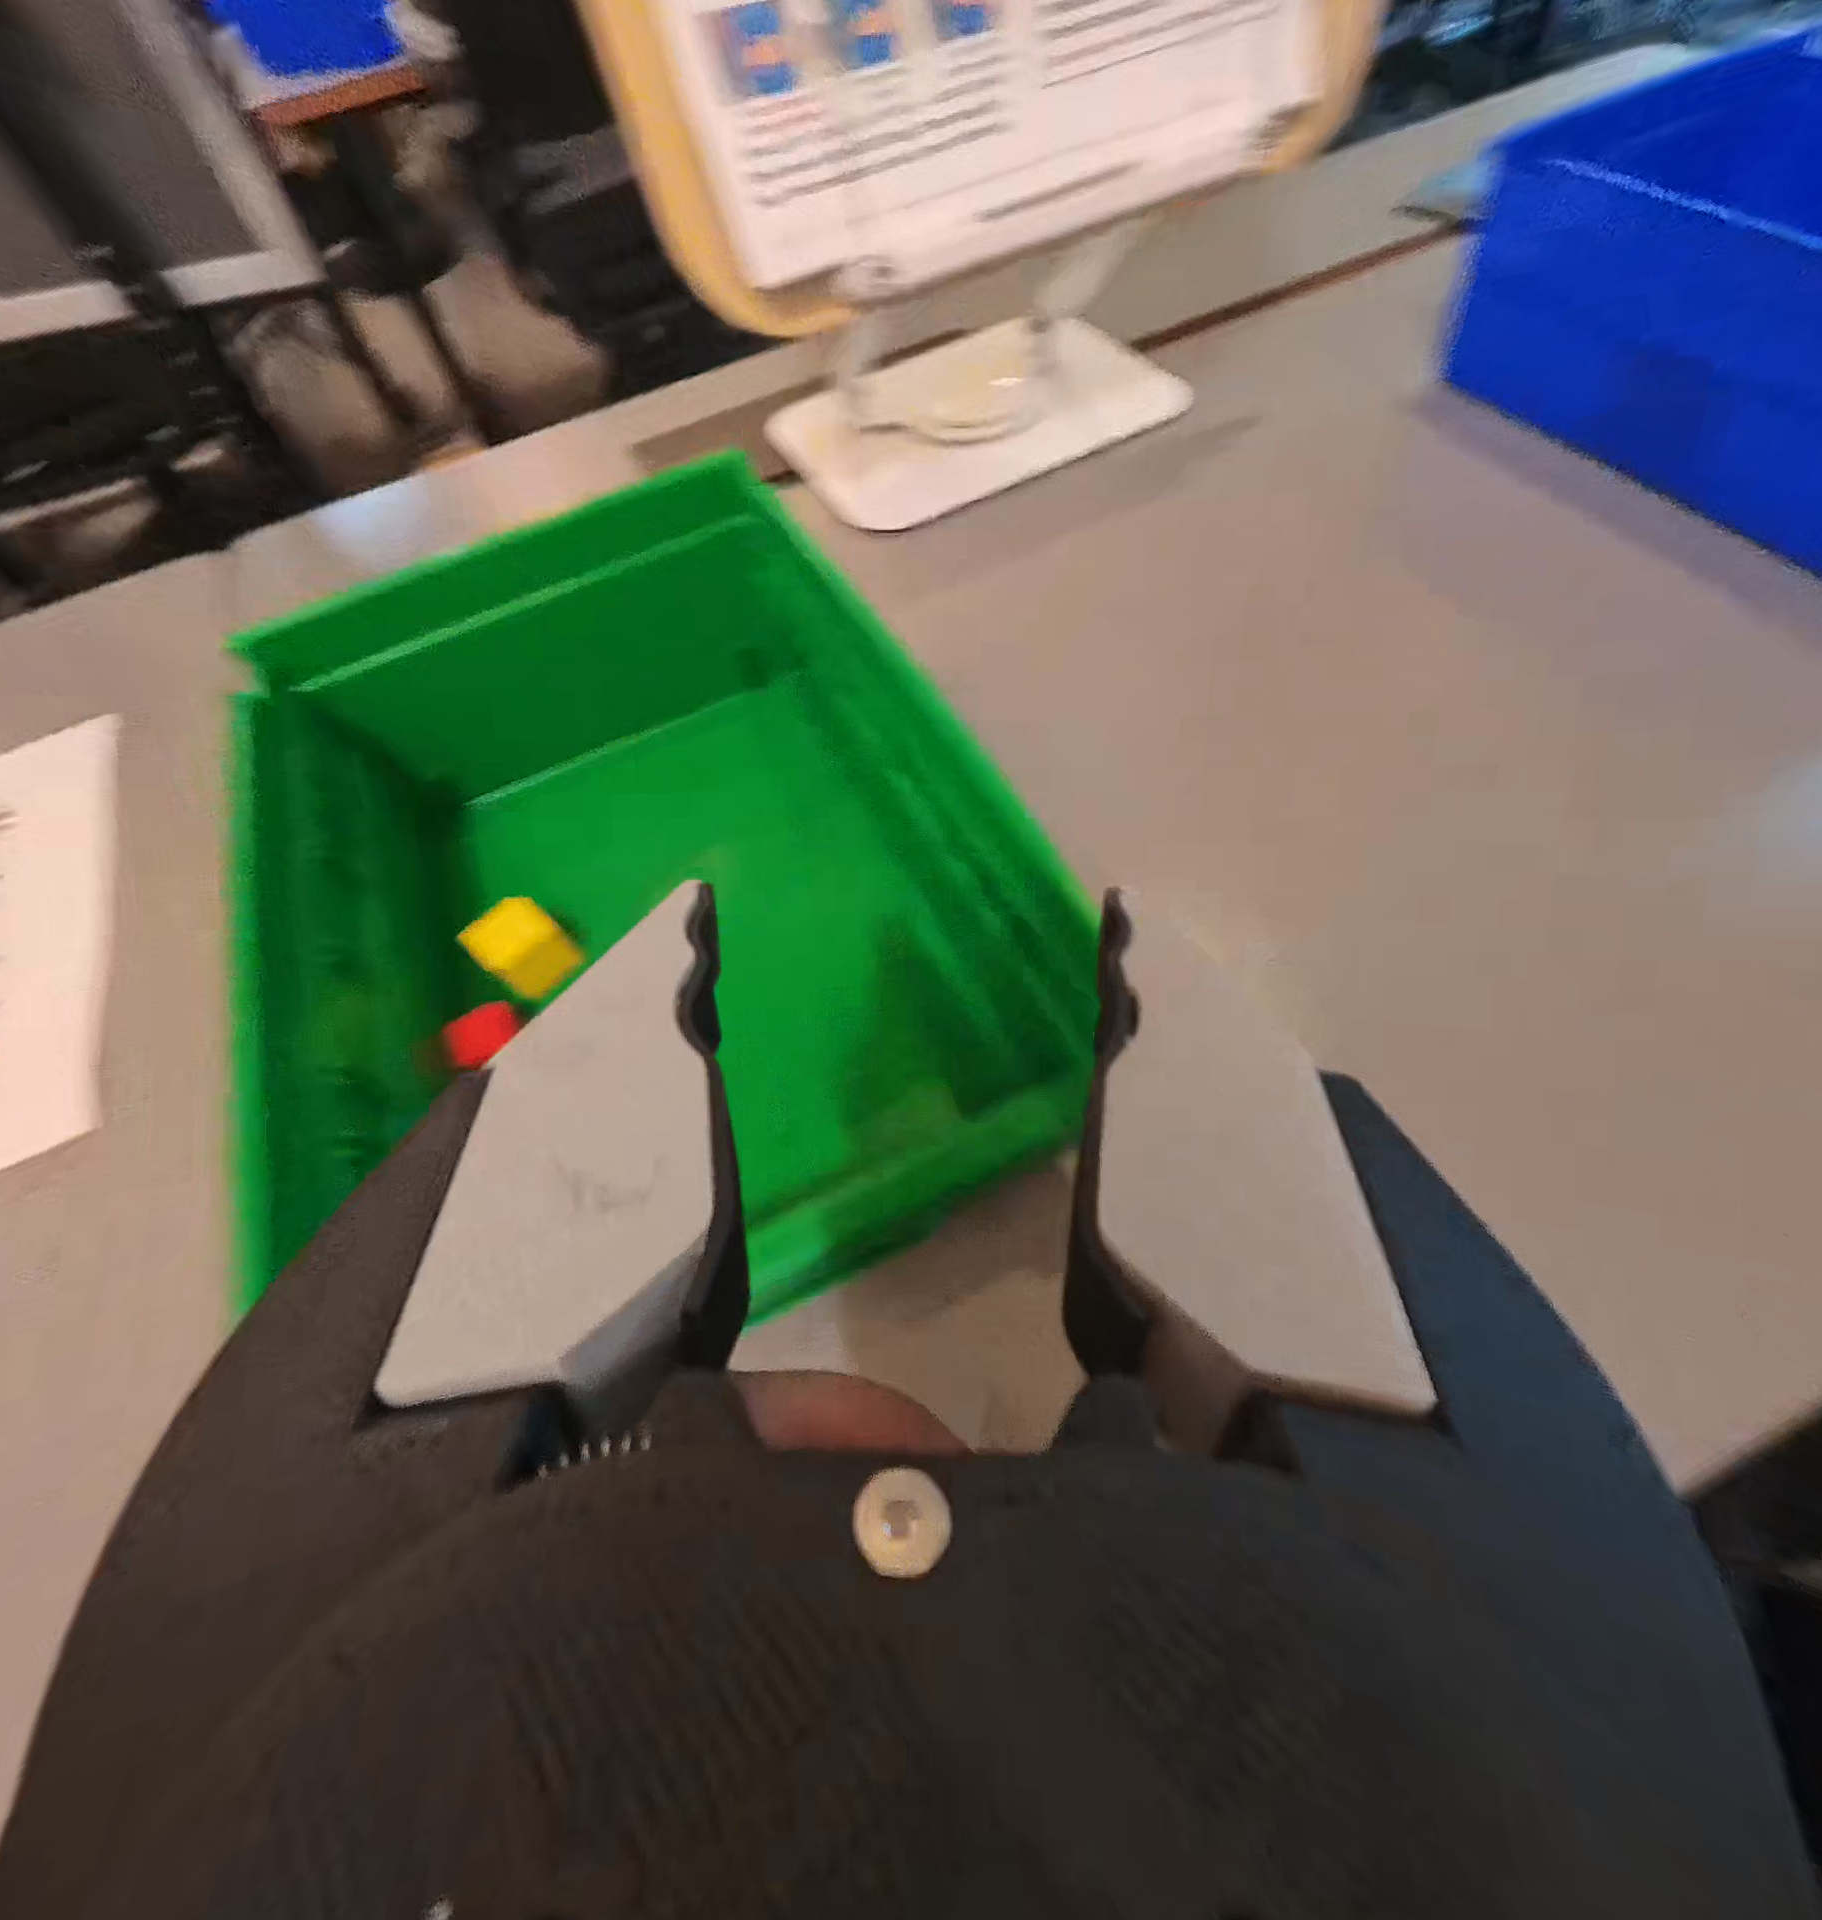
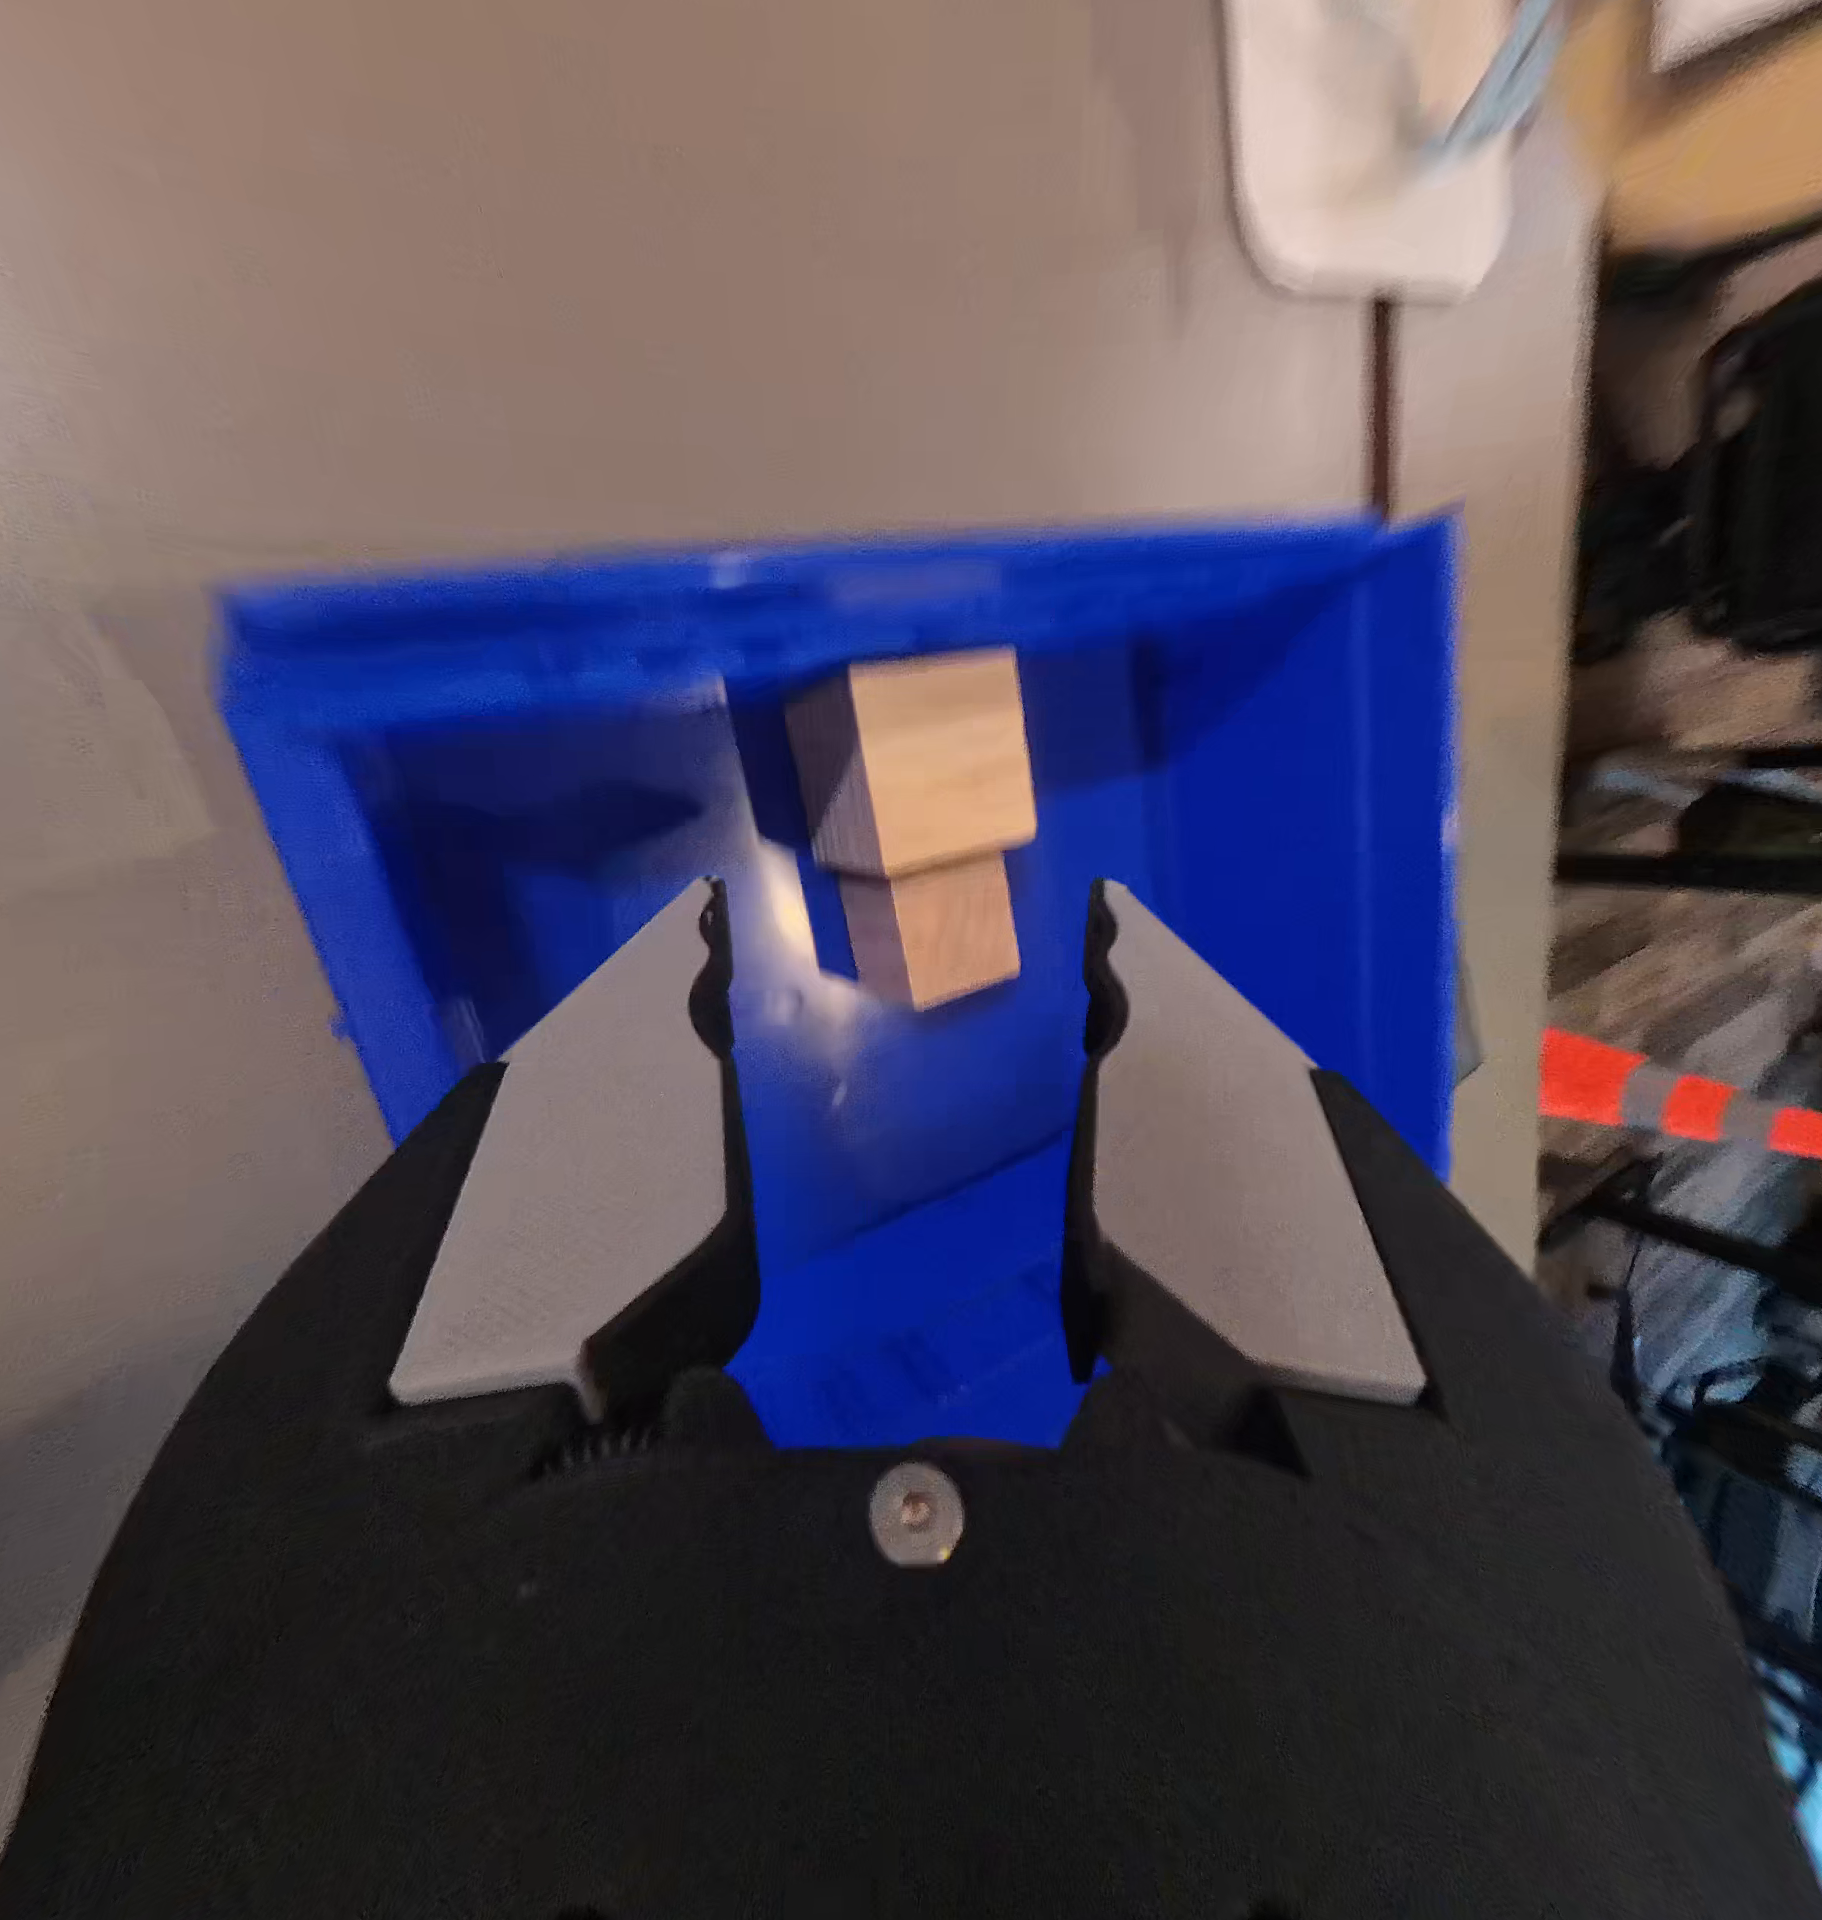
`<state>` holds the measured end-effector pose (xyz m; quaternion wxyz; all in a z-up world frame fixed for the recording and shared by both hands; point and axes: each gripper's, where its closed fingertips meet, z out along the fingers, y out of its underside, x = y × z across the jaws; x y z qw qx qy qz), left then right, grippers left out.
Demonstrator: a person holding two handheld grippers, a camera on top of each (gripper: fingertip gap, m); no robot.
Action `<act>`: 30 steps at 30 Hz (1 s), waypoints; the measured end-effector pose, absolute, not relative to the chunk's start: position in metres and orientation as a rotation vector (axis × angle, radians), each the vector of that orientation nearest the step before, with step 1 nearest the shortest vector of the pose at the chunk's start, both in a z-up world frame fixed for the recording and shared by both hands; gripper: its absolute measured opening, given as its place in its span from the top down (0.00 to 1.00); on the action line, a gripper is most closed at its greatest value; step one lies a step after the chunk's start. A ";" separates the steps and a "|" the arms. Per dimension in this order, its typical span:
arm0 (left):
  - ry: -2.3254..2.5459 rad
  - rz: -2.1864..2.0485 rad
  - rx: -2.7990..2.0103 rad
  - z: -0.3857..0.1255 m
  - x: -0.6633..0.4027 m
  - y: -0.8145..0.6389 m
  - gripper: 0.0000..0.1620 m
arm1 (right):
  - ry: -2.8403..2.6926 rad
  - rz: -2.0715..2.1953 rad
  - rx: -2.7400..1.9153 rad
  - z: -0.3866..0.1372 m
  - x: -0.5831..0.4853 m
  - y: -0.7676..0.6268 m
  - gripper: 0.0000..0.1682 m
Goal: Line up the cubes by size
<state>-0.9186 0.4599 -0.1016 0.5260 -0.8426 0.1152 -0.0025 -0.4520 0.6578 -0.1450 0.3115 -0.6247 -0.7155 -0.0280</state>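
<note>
The left gripper [image 1: 907, 914] is released, its jaws spread and empty, and is positioned above a green plastic bin [image 1: 865, 665] with ribbed, stepped walls. Each finger consists of a flat grey wedge plate edged by a black, wavy-profiled pad. Inside the green bin, near its left wall, a small yellow cube [image 1: 520, 940] and a smaller red cube [image 1: 481, 1034] lie just beside each other on the smooth floor; the left finger partly covers the red one. The green bin rests on a matte grey table [image 1: 1406, 779], with a white printed sheet [image 1: 24, 935] to its left and a document stand on a white base [image 1: 980, 416] behind it. The right gripper [image 2: 905, 904] is likewise released and empty, aimed into a glossy blue plastic bin [image 2: 1302, 831]. In it, a larger wooden cube [image 2: 938, 758] and a smaller wooden cube [image 2: 954, 935], both with visible grain, touch each other. Both views are motion-blurred.
</note>
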 end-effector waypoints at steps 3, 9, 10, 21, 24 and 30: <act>0.152 0.024 -2.136 -0.088 -0.962 0.501 0.57 | -1.768 0.099 -1.471 -0.115 -0.501 0.618 0.61; -0.248 0.142 -2.484 -0.154 -1.030 0.563 0.56 | -1.708 0.560 -1.229 -0.114 -0.609 0.523 0.62; -0.310 0.136 -2.516 -0.166 -1.035 0.567 0.58 | -1.716 0.666 -1.193 -0.117 -0.622 0.505 0.62; -0.558 0.223 -2.650 -0.219 -1.057 0.572 0.64 | -1.909 0.894 -1.209 -0.173 -0.645 0.451 0.63; -0.580 0.222 -2.700 -0.240 -1.058 0.568 0.69 | -1.861 0.924 -1.200 -0.164 -0.645 0.454 0.65; -0.519 0.168 -2.639 -0.246 -1.065 0.573 0.84 | -1.813 1.025 -1.224 -0.159 -0.646 0.456 0.67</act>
